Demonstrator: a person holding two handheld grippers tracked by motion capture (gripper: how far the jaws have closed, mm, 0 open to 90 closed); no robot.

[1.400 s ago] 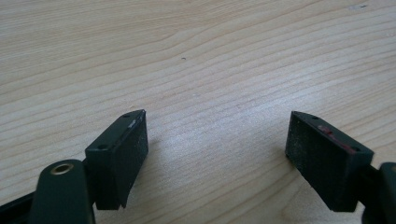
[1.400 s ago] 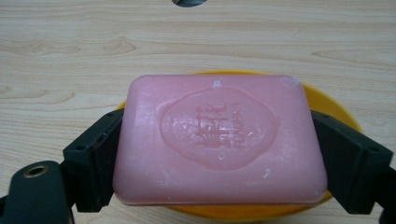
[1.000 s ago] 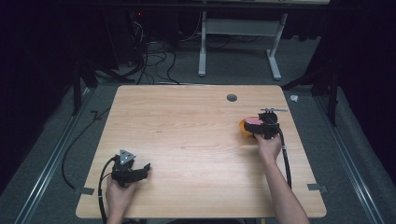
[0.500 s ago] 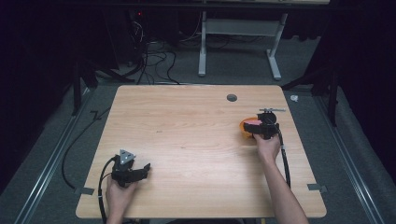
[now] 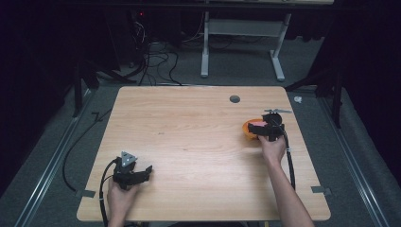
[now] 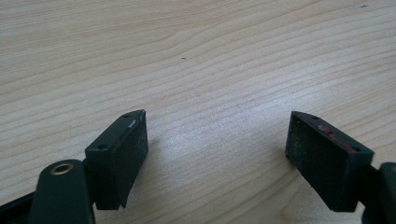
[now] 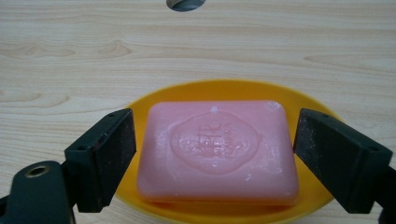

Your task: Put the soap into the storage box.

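A pink bar of soap (image 7: pixel 218 148) with an embossed stamp lies flat in a shallow orange dish (image 7: pixel 224 91) near the table's right edge; in the high view the soap (image 5: pixel 256 124) and dish (image 5: pixel 248 130) sit just left of my right gripper (image 5: pixel 265 128). My right gripper (image 7: pixel 215 156) is open, its jaws standing on either side of the soap with small gaps. My left gripper (image 5: pixel 144 171) rests near the front left of the table. It is open (image 6: pixel 217 149), with bare wood between its jaws.
The light wooden table (image 5: pixel 189 142) has a round cable hole (image 5: pixel 234 99) at the back right, also seen as the cable hole (image 7: pixel 186 3) beyond the dish. Cables trail from both grippers off the front edge. Dark floor and a white desk frame (image 5: pixel 241 42) lie behind.
My right gripper has shifted very slightly at the dish. The left gripper has stayed put.
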